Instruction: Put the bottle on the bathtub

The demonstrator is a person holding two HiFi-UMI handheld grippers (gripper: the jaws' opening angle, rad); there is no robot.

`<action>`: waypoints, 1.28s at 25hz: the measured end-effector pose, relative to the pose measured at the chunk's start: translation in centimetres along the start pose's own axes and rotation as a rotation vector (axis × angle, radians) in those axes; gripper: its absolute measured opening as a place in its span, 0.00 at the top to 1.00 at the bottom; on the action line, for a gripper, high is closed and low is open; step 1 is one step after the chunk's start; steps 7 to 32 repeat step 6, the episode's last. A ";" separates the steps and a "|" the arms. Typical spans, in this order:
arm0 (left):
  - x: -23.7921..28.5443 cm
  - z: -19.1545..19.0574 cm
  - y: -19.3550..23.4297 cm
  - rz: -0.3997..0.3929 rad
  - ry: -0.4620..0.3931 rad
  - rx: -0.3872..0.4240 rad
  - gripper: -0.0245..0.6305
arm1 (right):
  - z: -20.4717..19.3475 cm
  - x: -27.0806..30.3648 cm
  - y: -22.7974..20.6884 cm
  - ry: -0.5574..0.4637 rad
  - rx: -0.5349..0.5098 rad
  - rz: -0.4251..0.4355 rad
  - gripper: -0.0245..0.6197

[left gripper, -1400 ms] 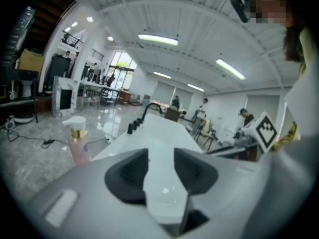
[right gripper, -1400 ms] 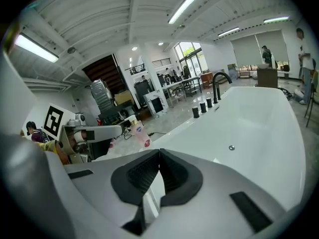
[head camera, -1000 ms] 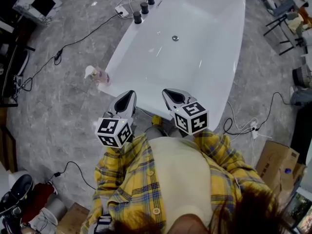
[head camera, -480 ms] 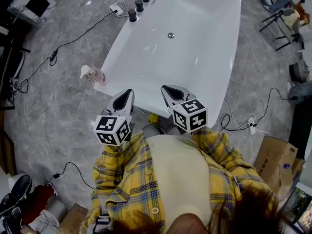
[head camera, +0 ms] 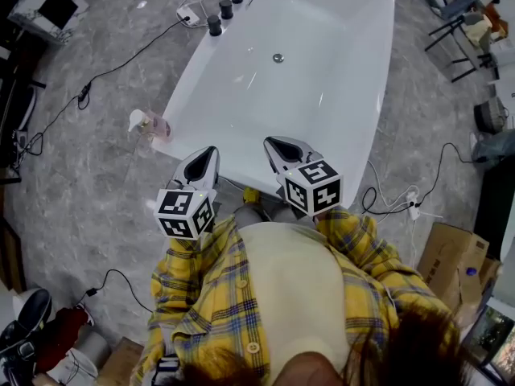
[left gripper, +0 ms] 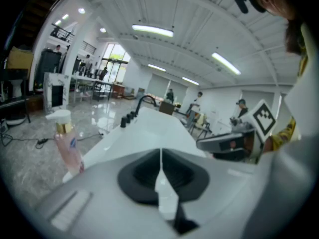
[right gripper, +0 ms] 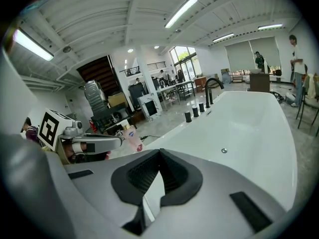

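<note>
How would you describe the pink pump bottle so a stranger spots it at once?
Find the large white bathtub on the grey floor. At its near left corner stands a translucent pink bottle with a white pump; the rim's other fittings are black knobs.

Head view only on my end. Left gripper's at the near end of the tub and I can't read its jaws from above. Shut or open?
Observer: Shut. The left gripper view shows the left gripper with its jaws together and nothing between them.
Operator: And the bottle by the tub corner, standing or tipped?
Observer: Standing. In the same view the bottle is upright with its white pump top up, at the corner of the bathtub rim.
</note>
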State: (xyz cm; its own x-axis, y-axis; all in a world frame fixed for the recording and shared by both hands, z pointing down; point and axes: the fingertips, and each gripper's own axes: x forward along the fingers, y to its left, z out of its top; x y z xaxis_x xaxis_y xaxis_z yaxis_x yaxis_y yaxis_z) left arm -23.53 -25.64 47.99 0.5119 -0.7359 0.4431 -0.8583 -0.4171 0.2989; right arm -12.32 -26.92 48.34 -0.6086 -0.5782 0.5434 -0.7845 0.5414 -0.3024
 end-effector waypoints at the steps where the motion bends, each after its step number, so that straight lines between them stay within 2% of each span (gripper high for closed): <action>1: 0.0 0.0 0.0 0.002 0.002 -0.002 0.94 | 0.1 0.0 -0.1 0.000 0.001 0.000 0.94; 32: -0.1 0.0 0.2 -0.002 -0.002 -0.004 0.94 | 0.3 0.2 -0.2 -0.006 0.001 -0.004 0.94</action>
